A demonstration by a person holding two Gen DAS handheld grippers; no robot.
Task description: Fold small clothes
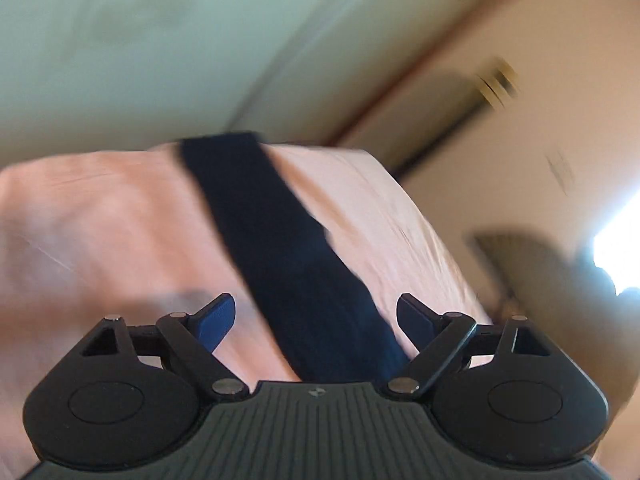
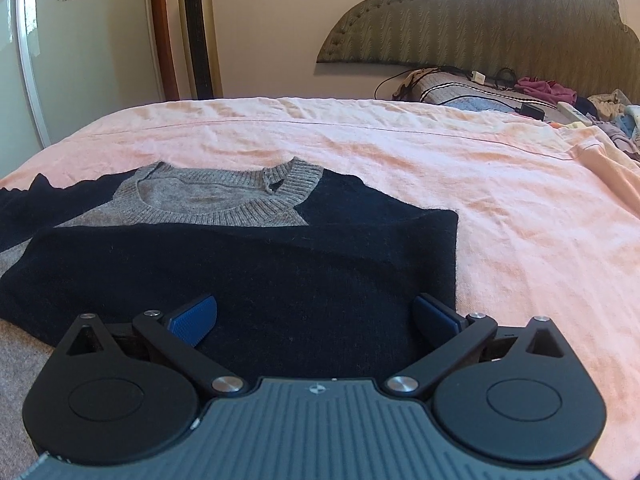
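A small navy and grey knit sweater (image 2: pixel 248 264) lies on a pink bed sheet (image 2: pixel 460 184), grey ribbed collar (image 2: pixel 224 196) toward the far side. A navy part is folded across its front. My right gripper (image 2: pixel 316 316) is open, its blue pads (image 2: pixel 194 318) spread just above the folded navy part, holding nothing. In the blurred left wrist view, a navy sleeve (image 1: pixel 288 248) stretches away over the pink sheet (image 1: pixel 100 232) and runs between the fingers of my open left gripper (image 1: pixel 316 316). The pads do not touch it.
A padded headboard (image 2: pixel 480 20) stands at the far right, with a pillow, cables and a pile of clothes (image 2: pixel 560 100) below it. A gold tower fan (image 2: pixel 198 28) and a wooden door frame stand beyond the bed's far edge. The left view shows blurred wall and ceiling.
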